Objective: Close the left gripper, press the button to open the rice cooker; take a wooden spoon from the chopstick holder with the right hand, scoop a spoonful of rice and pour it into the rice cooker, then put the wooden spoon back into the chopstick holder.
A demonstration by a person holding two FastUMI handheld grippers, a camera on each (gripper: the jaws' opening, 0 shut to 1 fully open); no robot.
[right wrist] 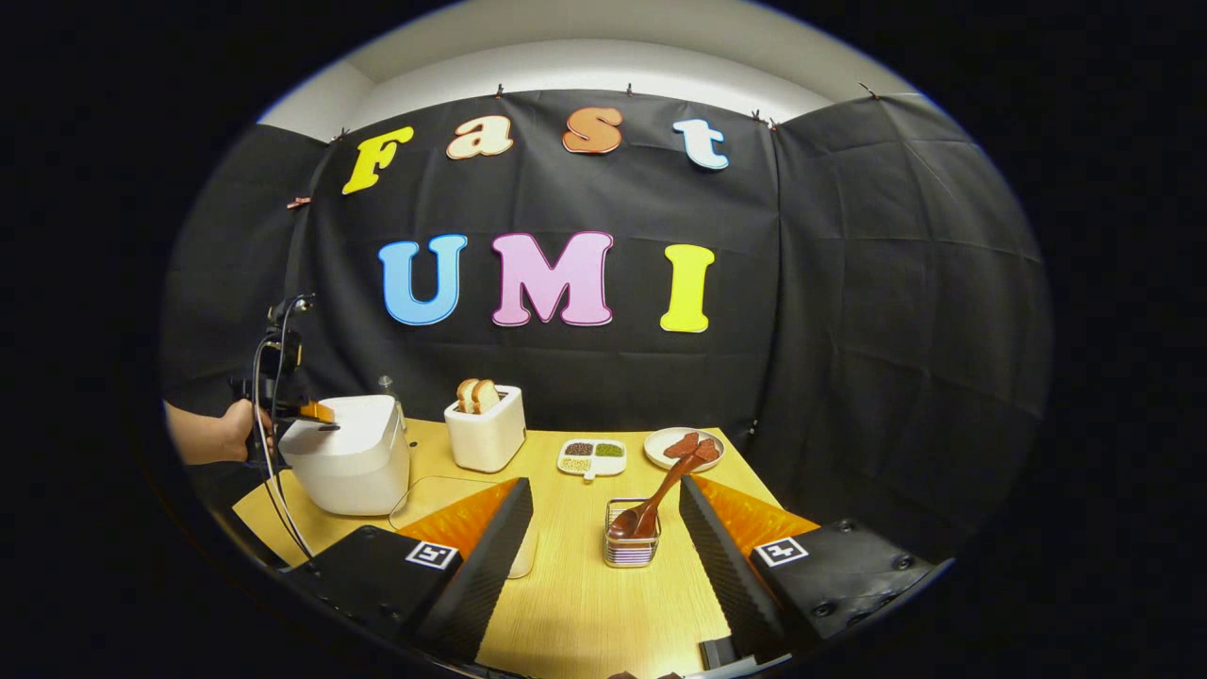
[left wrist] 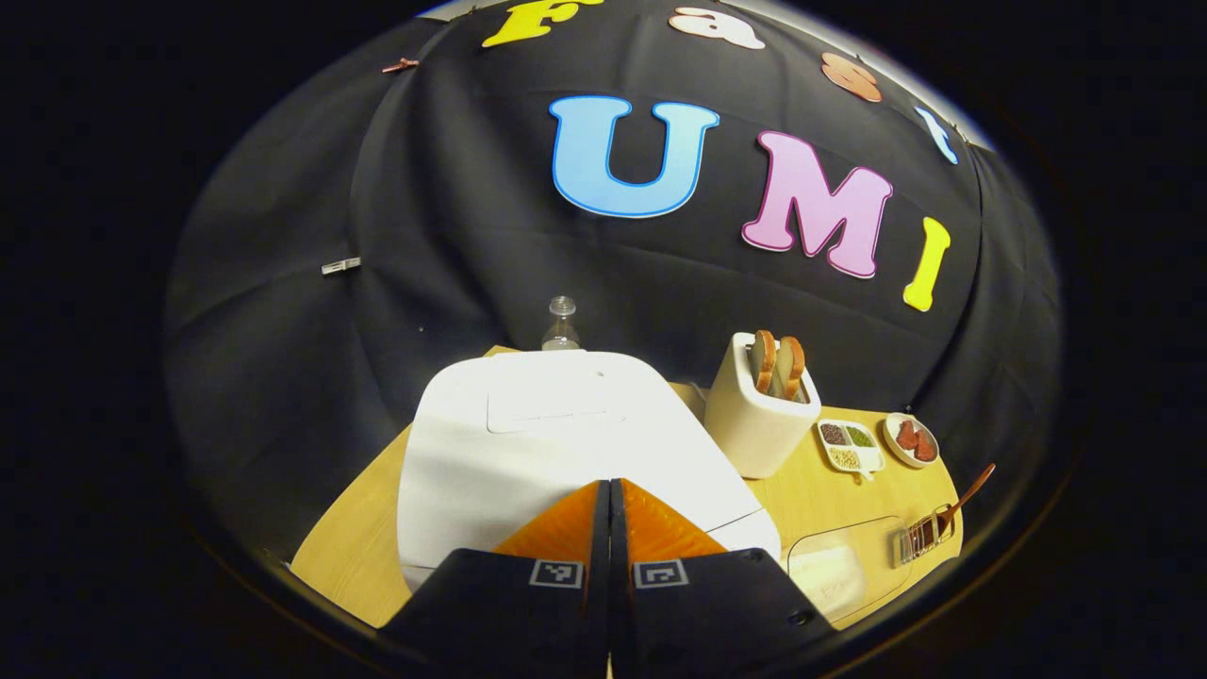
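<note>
Black cloth walls enclose one light wooden table [right wrist: 575, 604]. One white rice cooker [right wrist: 347, 455] stands at its far left, lid down. The left gripper [left wrist: 609, 495], fingers pressed together with nothing between them, hovers over the cooker's near edge; in the right gripper view it [right wrist: 316, 412] sits at the cooker's top left, held by one hand [right wrist: 234, 432]. One wire chopstick holder [right wrist: 632, 538] stands mid-table, holding one wooden spoon [right wrist: 660, 500] that leans to the right. The right gripper [right wrist: 603, 528], jaws spread wide and empty, frames the holder without touching. One clear container [left wrist: 839, 566] lies right of the cooker. Farther back: one toaster [right wrist: 486, 434] with two bread slices, one three-compartment dish [right wrist: 592, 456], one plate [right wrist: 681, 447], one bottle [left wrist: 561, 325].
</note>
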